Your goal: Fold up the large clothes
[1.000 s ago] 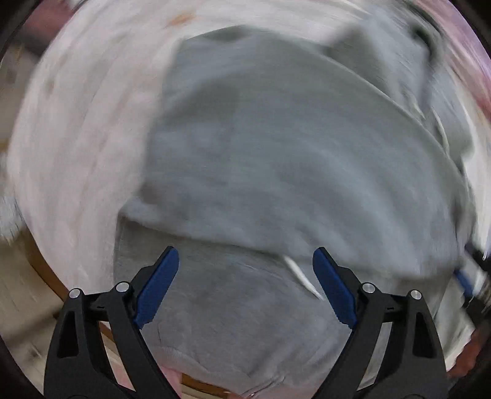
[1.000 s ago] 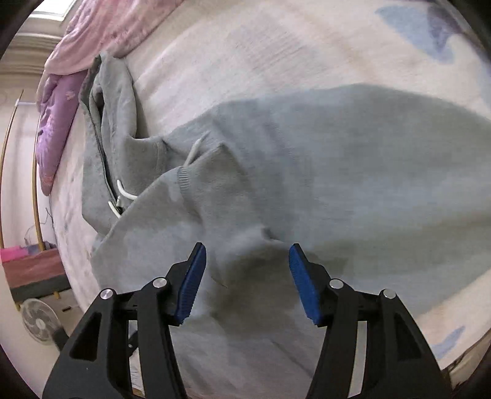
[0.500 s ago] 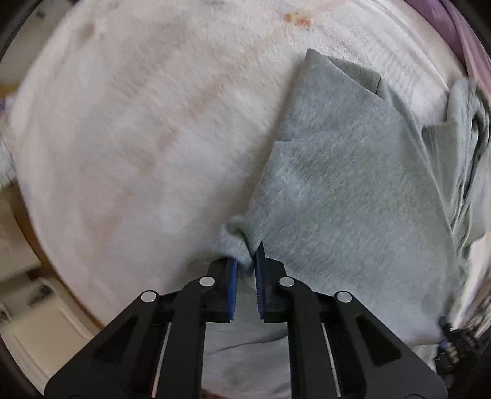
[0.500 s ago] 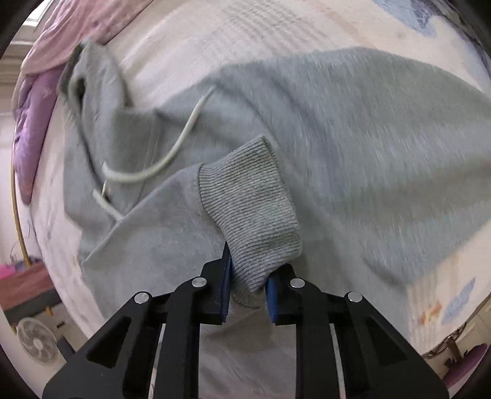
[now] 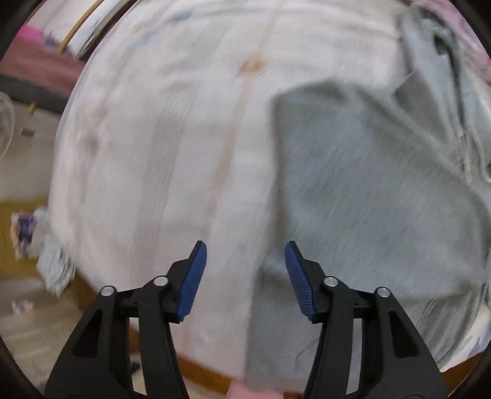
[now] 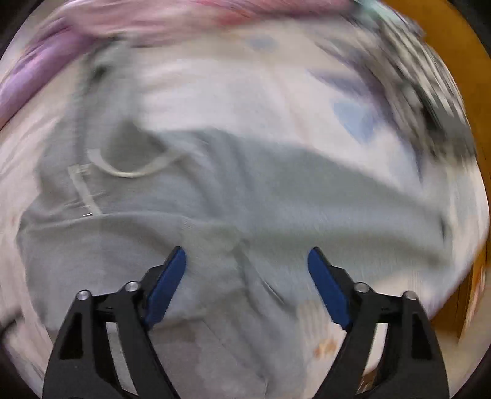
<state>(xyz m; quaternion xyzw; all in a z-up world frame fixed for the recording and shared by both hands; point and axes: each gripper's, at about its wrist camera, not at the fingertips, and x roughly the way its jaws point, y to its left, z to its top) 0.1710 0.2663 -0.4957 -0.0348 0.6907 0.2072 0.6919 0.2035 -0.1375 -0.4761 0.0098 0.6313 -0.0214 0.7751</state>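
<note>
Lying spread over a pale bedsheet (image 5: 159, 159), the grey hooded sweatshirt (image 5: 377, 196) fills the right side of the left wrist view, its straight folded edge running down toward the camera. The left tool (image 5: 244, 277) hangs above that edge with its jaws opening; its blue pads (image 5: 192, 276) stand apart with only sheet and the garment's border seen below them, nothing pinched. In the right wrist view the sweatshirt (image 6: 214, 196) stretches across the bed, a pale drawstring (image 6: 135, 168) looping over the cloth near the hood at upper left, and a ribbed cuff sitting just ahead of the right tool (image 6: 247, 276). That tool's jaws are opening too, clear of the fabric beneath. A pink and purple quilt (image 6: 129, 21) lies along the far edge of the bed. Both views are smeared by motion blur, so finer detail cannot be told.
</note>
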